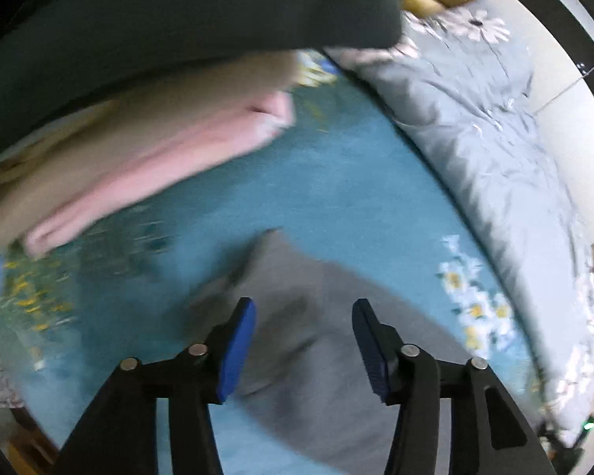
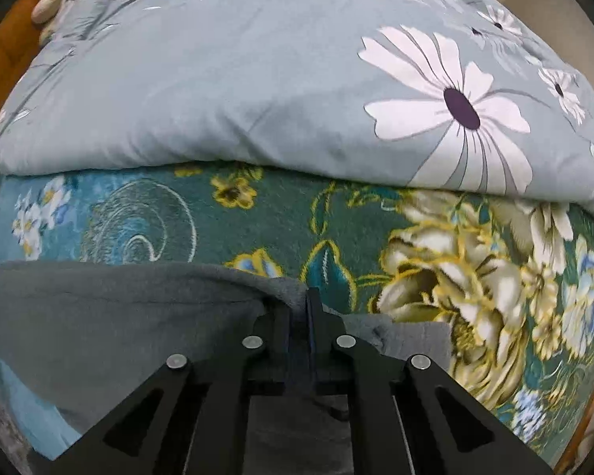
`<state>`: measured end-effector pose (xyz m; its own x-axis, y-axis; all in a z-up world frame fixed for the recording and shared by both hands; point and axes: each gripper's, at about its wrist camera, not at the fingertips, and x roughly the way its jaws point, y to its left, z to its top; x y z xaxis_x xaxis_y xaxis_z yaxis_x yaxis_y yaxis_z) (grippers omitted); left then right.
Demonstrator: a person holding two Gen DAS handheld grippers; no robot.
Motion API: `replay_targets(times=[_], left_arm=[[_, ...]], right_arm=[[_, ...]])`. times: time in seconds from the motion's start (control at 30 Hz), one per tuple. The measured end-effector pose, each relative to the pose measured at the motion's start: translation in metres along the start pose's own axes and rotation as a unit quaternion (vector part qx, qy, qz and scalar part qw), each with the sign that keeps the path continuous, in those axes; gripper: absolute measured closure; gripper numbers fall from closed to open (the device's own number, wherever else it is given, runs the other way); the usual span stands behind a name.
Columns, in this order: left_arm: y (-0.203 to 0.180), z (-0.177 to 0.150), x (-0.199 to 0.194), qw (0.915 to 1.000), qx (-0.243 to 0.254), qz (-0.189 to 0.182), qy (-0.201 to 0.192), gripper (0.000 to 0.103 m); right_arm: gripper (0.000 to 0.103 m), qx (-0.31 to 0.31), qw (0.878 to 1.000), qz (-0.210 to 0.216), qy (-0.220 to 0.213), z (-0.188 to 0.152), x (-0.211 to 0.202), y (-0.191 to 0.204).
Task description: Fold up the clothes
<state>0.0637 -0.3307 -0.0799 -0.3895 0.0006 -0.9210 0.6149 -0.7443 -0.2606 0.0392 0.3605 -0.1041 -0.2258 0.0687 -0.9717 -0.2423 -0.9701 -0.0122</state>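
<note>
Through my left wrist camera, my left gripper (image 1: 303, 340) hung over the grey garment (image 1: 316, 356), which lay on the teal floral blanket (image 1: 336, 182). My blue pads (image 1: 237, 352) stood apart with nothing pinched between them; the grey cloth lay below the gap, released. Taking that garment as the mark, its pointed end ran away from my fingers toward the middle of the blanket, and its body trailed back under the gripper, so I judged its long axis to lie roughly along my pointing line. Beyond the garment and to the left lay a pink folded cloth (image 1: 158, 150), well apart from it, and to its right the grey-blue flowered duvet (image 1: 475, 126) edged the blanket. The picture was smeared, so finer creases I could not tell.

Through my right wrist camera, my right gripper (image 2: 309, 308) was clenched on a raised ridge of the same grey garment (image 2: 118, 316). Most of the cloth spread to the left of my fingers. Beyond the garment ran the teal floral blanket (image 2: 257, 217), then the duvet (image 2: 217, 79). I judged my right hand the one in command of the next fold.
</note>
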Motion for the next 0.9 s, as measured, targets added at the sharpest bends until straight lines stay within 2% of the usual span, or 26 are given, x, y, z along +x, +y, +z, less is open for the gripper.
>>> replay_targets(times=[0.03, 0.1, 0.2, 0.23, 0.27, 0.3, 0.37, 0.4, 0.43, 0.5, 0.57, 0.63, 0.77, 0.9], left_arm=[[0.012, -0.006, -0.003, 0.9999, -0.010, 0.005, -0.007, 0.046], [0.040, -0.015, 0.002, 0.9984, -0.056, -0.012, 0.003, 0.046], [0.053, -0.026, 0.015, 0.9962, -0.078, -0.032, 0.018, 0.046], [0.054, -0.028, 0.020, 0.9959, -0.079, -0.040, 0.021, 0.046], [0.055, -0.029, 0.024, 0.9953, -0.081, -0.048, 0.021, 0.046], [0.056, -0.029, 0.029, 0.9944, -0.085, -0.059, 0.020, 0.046], [0.058, -0.027, 0.036, 0.9912, -0.103, -0.082, 0.014, 0.048], [0.058, -0.025, 0.039, 0.9903, -0.107, -0.087, 0.010, 0.048], [0.057, -0.023, 0.042, 0.9898, -0.111, -0.090, 0.007, 0.049], [0.055, -0.022, 0.048, 0.9900, -0.112, -0.086, 0.006, 0.061], [0.053, -0.020, 0.052, 0.9892, -0.118, -0.086, 0.007, 0.077], [0.051, -0.015, 0.052, 0.9880, -0.128, -0.086, 0.010, 0.084], [0.050, -0.009, 0.044, 0.9854, -0.145, -0.089, 0.007, 0.088], [0.051, -0.008, 0.034, 0.9810, -0.166, -0.100, 0.002, 0.089]], right_arm=[[0.091, 0.008, 1.000, 0.001, 0.000, -0.001, 0.003, 0.000], [0.065, 0.024, 1.000, -0.013, 0.015, -0.001, 0.009, -0.003], [0.061, 0.060, 0.998, -0.003, 0.004, -0.005, -0.002, -0.011], [0.059, 0.075, 0.997, 0.013, -0.010, -0.010, -0.013, -0.017], [0.055, 0.091, 0.995, 0.030, -0.025, -0.015, -0.025, -0.023], [0.047, 0.108, 0.992, 0.044, -0.039, -0.022, -0.036, -0.030], [0.036, 0.158, 0.982, 0.077, -0.064, -0.045, -0.060, -0.059], [0.034, 0.176, 0.978, 0.089, -0.067, -0.054, -0.064, -0.071], [0.034, 0.203, 0.972, 0.101, -0.063, -0.071, -0.067, -0.085], [0.032, 0.255, 0.957, 0.125, -0.055, -0.106, -0.071, -0.113], [0.032, 0.304, 0.940, 0.148, -0.054, -0.142, -0.065, -0.130], [0.032, 0.336, 0.924, 0.178, -0.049, -0.164, -0.055, -0.133], [0.031, 0.392, 0.893, 0.218, -0.045, -0.185, -0.027, -0.131], [0.031, 0.458, 0.850, 0.252, -0.069, -0.188, -0.003, -0.136]])
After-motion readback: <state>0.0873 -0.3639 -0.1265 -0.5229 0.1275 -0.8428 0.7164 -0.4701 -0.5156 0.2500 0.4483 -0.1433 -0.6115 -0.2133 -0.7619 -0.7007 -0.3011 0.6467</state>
